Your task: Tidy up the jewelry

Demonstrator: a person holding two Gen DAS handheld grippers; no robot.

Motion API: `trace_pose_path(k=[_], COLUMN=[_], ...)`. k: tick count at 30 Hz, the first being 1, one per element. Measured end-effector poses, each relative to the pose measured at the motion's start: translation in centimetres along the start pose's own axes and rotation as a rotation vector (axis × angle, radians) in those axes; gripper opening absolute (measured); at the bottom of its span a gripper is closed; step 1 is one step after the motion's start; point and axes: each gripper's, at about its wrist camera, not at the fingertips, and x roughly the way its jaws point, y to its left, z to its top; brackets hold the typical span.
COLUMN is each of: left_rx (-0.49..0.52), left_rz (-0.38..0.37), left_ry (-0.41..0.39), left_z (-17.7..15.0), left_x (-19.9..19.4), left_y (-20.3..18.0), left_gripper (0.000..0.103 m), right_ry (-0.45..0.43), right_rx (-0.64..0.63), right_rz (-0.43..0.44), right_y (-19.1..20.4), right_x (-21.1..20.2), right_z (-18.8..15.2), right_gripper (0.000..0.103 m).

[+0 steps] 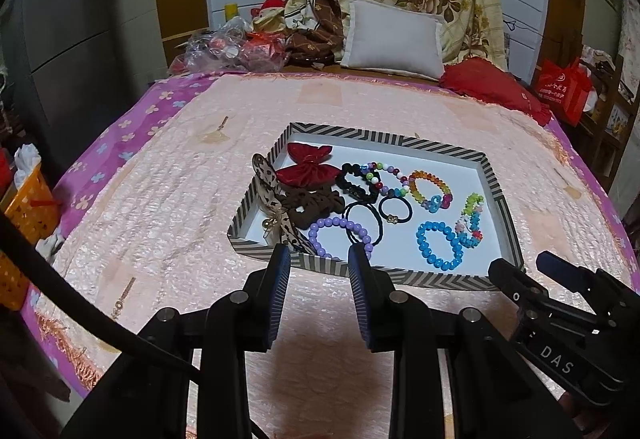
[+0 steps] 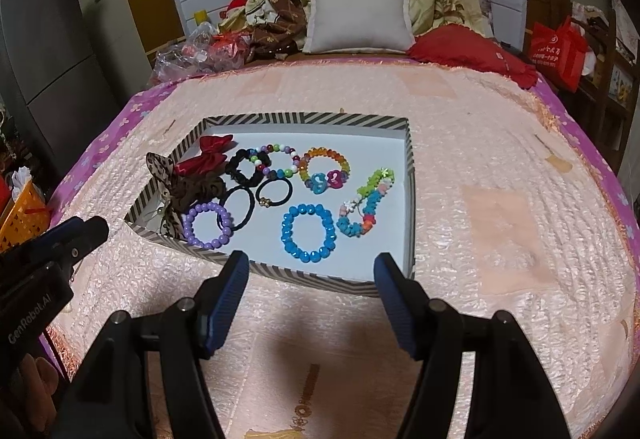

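A striped shallow box [image 1: 444,279] [image 2: 304,117] with a white floor lies on the bed. In it lie a red bow [image 1: 306,163] [image 2: 208,155], a brown bow [image 1: 316,205], a leopard ribbon [image 1: 276,199] [image 2: 160,169], black hair ties [image 1: 394,211] [image 2: 274,193], a purple bead bracelet [image 1: 340,233] [image 2: 208,225], a blue bead bracelet [image 1: 438,245] [image 2: 308,233] and several multicoloured bracelets [image 1: 430,187] [image 2: 326,169]. My left gripper [image 1: 320,259] is open and empty, just before the box's near edge. My right gripper [image 2: 312,263] is open and empty, near the box's front right corner.
The bed has a pink quilted cover [image 1: 180,179] [image 2: 500,179]. A white pillow [image 1: 394,37], red cushion [image 1: 488,85] and plastic bags [image 1: 224,47] lie at the headboard. An orange basket [image 1: 28,199] stands left of the bed; a red bag [image 1: 564,87] is at right.
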Motion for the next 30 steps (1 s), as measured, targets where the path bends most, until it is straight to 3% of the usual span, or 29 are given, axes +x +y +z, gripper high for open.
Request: trace_pose_path(k=[30], left_rx=[-0.006], left_rz=[0.005], left_ry=[0.010], left_z=[-0.10], left_x=[0.56], left_y=[0.51], left_gripper=[0.026], right_ry=[0.026], right_rx=[-0.010], right_rz=[0.011], right_y=[0.50], right_x=[1.02], right_z=[-0.12], right_gripper=[0.068])
